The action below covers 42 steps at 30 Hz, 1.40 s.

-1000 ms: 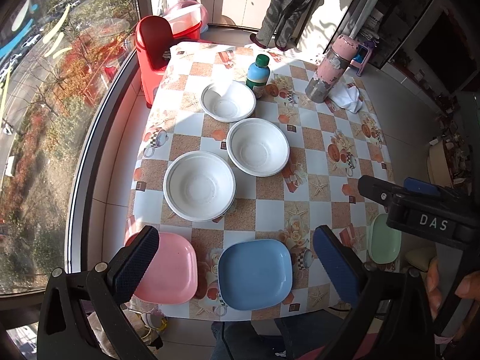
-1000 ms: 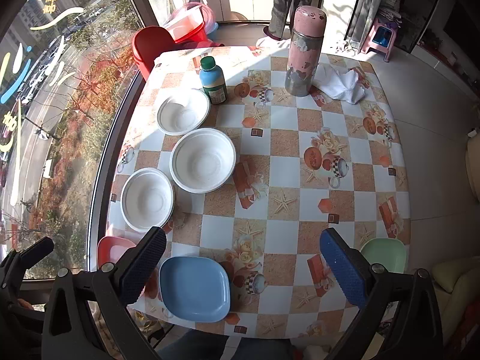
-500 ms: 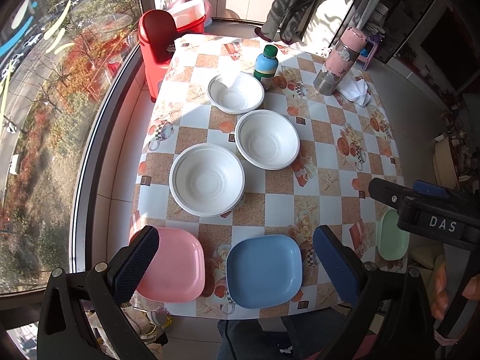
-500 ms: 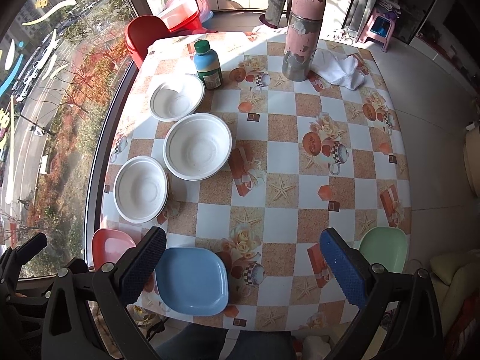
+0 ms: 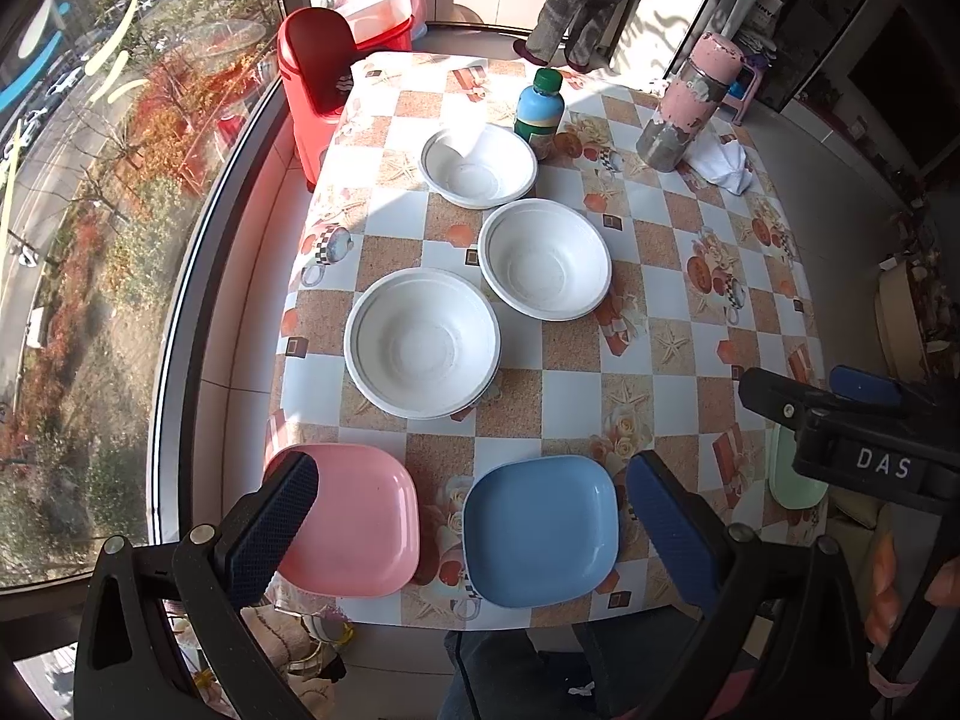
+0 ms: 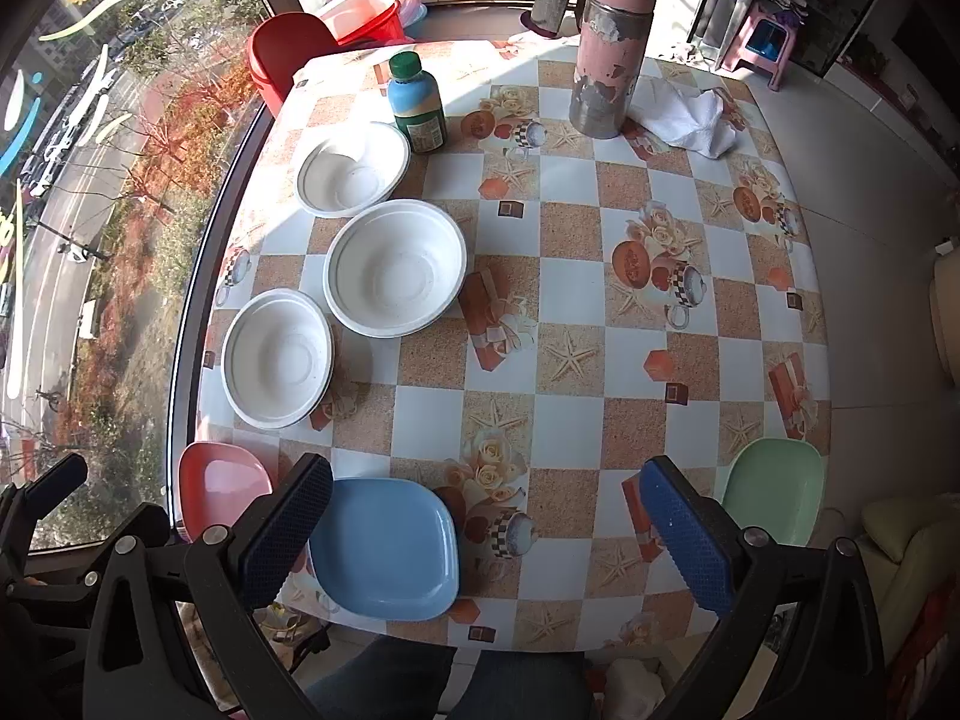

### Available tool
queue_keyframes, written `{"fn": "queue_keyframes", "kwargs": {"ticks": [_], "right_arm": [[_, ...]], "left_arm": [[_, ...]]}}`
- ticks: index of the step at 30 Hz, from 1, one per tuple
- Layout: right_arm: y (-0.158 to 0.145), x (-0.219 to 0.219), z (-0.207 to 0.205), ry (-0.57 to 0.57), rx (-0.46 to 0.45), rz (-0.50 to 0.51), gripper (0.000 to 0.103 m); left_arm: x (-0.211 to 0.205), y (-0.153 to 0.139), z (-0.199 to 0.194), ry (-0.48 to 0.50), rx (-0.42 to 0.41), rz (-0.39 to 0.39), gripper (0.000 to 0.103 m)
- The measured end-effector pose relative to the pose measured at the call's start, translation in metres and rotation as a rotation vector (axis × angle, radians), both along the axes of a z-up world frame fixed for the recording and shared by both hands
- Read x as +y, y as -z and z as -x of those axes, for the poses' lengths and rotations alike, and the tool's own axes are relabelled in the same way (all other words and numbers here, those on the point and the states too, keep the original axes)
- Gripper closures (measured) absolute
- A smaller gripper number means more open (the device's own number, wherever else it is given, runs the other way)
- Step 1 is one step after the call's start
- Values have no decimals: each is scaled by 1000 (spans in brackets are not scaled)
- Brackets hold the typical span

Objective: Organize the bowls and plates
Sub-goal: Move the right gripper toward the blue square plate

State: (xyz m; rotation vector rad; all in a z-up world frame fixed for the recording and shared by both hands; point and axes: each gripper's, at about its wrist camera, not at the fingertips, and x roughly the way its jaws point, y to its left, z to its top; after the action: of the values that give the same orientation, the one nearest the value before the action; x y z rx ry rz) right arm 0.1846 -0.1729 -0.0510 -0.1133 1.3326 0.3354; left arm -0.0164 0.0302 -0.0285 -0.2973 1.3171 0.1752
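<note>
Three white bowls stand in a diagonal row on the left half of the table: near bowl (image 5: 422, 342) (image 6: 277, 358), middle bowl (image 5: 545, 258) (image 6: 396, 267), far bowl (image 5: 478, 164) (image 6: 352, 168). Along the front edge lie a pink plate (image 5: 354, 519) (image 6: 221, 486), a blue plate (image 5: 540, 531) (image 6: 384, 546) and a green plate (image 6: 771, 489) (image 5: 792, 480). My left gripper (image 5: 471, 522) hovers open above the pink and blue plates, holding nothing. My right gripper (image 6: 486, 531) is open above the front edge between the blue and green plates.
A checkered tablecloth (image 6: 600, 276) covers the table. At the back stand a green-capped bottle (image 6: 417, 102), a pink flask (image 6: 609, 42) and a white cloth (image 6: 690, 117). A red chair (image 5: 315, 78) and a window are on the left. A person's legs (image 5: 588, 0) stand beyond.
Both grippers have moved down and forward toward the table, so the bowls and plates look larger. Both stay open and nothing on the table has moved.
</note>
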Motion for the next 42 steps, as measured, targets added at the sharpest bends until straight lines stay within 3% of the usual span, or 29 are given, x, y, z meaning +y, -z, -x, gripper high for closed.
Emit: {"fn": "queue_keyframes", "kwargs": {"ticks": [31, 42], "right_arm": [[54, -17, 15, 48, 170, 0, 0], [95, -15, 25, 27, 249, 41, 0]], "left_arm": [[-14, 42, 4, 68, 139, -50, 0], [-13, 103, 13, 114, 269, -69, 0]]}}
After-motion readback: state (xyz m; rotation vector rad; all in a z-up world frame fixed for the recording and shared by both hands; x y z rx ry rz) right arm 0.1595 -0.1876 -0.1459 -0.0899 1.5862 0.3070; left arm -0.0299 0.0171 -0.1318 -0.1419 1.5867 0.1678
